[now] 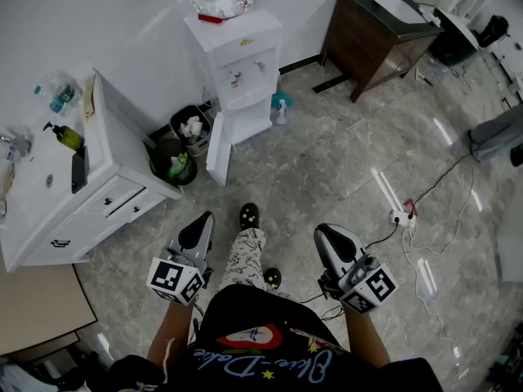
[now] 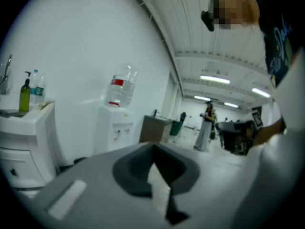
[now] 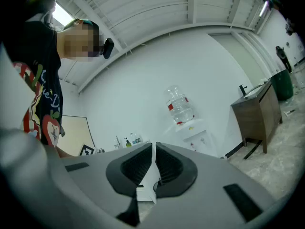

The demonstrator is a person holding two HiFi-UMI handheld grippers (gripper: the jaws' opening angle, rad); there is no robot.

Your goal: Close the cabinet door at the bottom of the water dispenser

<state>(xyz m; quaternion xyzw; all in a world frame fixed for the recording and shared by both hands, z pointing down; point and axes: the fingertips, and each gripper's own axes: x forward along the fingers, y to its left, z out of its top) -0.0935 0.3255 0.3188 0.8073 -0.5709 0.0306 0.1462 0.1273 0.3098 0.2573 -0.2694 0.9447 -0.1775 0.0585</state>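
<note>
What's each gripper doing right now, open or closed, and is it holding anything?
Left gripper: closed, holding nothing.
Right gripper: closed, holding nothing.

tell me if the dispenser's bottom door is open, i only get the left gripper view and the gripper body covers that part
Observer: Yes. In the head view the cabinet door at the bottom of the water dispenser stands swung out.
Operator: anything near it
Observer: A black bin sits right beside the door. A spray bottle stands on the dispenser's other side.
Operator: and the right gripper
Observer: The right gripper is low by the person's waist, far from the door, its jaws together on nothing.
</note>
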